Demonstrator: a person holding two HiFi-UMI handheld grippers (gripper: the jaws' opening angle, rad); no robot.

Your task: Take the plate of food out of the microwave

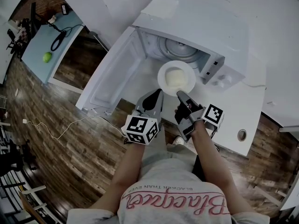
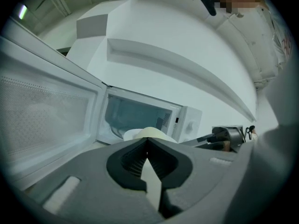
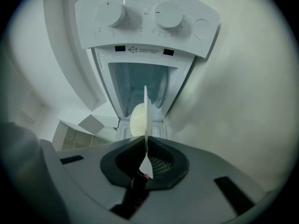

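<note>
Nearest the person, both grippers reach forward side by side, almost level, toward the open appliance. The right gripper point(image 3: 145, 142) is rolled onto its side so its fingers close from above and below. That suits a flat rim, and they pinch the near edge of the plate point(image 1: 190, 76), which runs edge-on between the pads in the right gripper view. The left gripper point(image 2: 147, 142) is not rolled, and its fingers are pressed together at the tips with nothing clamped between them. It sits at the plate's near-left rim, probably to steady or prop that side against tipping. I cannot tell whether it actually touches.

The plate is level, with the pale mound of food point(image 1: 174, 78) in its middle, so a one-sided pinch alone looks likely to let it sag. It sits just beyond the fingertips at the mouth of the microwave point(image 1: 219, 36), apparently clear of the cavity and over the white surface point(image 1: 243, 111). The door point(image 1: 110, 80) is swung wide to the left, leaving the way out free. Farther back, the bare turntable point(image 1: 180, 48) shows inside.
</note>
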